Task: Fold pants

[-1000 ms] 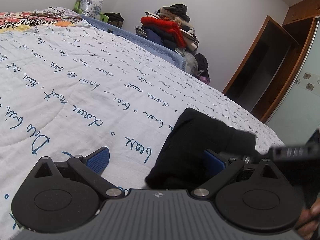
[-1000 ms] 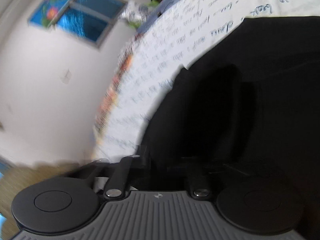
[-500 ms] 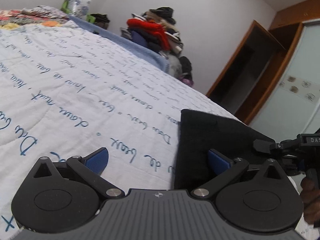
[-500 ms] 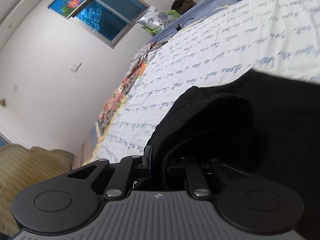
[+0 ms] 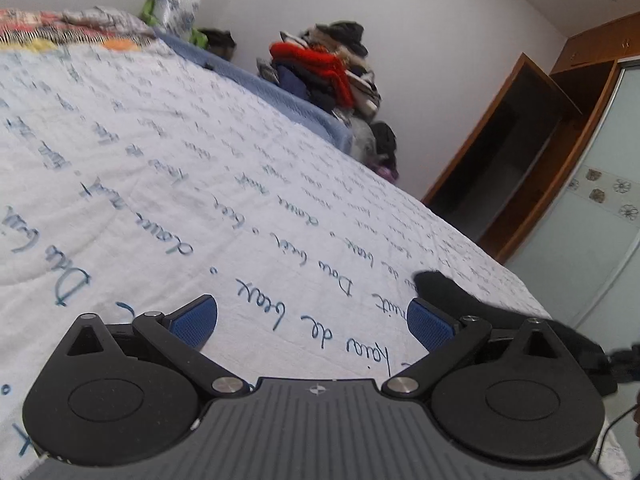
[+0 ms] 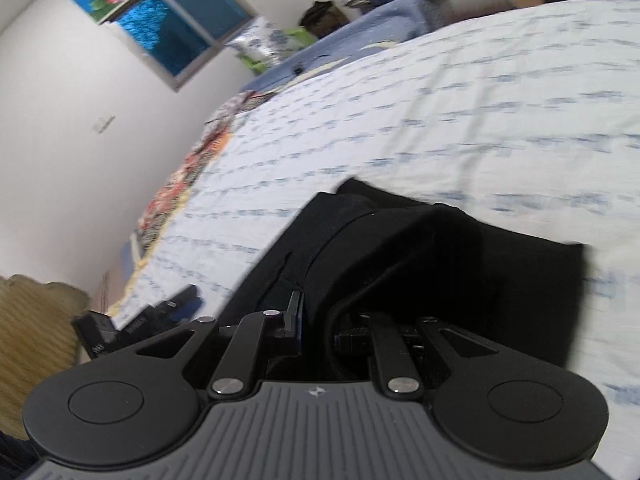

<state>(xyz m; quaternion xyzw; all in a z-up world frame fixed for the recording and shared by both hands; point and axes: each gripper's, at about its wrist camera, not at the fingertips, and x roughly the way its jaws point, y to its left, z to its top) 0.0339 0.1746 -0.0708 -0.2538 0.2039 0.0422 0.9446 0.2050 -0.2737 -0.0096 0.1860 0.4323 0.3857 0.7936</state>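
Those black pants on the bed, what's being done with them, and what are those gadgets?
A person is folding the black pants on a bed covered by a white quilt printed with blue handwriting, using a pair of hand-held tongs in each hand. The right tongs are shut on a fold of the pants and carry it over the bed. The left tongs are open with only quilt between their blue pads; the pants lie just beside the right-hand pad. The fold is not finished.
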